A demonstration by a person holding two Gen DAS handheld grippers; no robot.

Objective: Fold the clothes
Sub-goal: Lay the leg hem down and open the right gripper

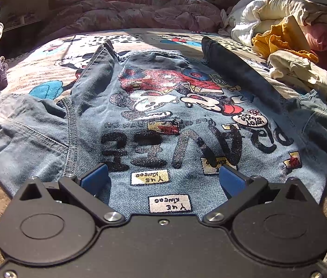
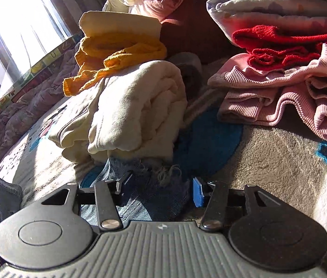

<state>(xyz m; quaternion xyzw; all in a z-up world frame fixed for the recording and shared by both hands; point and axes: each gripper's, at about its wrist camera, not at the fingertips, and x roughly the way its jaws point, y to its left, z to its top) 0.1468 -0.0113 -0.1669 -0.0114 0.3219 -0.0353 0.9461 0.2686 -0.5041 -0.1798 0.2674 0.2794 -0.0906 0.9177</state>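
Denim jacket (image 1: 163, 120) lies spread back-up on the printed bedspread (image 1: 47, 69), one sleeve (image 1: 239, 69) laid inward, the other (image 1: 24, 120) still out, so most folding remains. Left gripper (image 1: 163, 176) hovers wide over the hem, holding nothing. Right gripper (image 2: 161, 190) stands half open astride a frayed denim edge (image 2: 154, 176); pad contact is unclear. Glare hides the window side, and the jacket's front stays unseen
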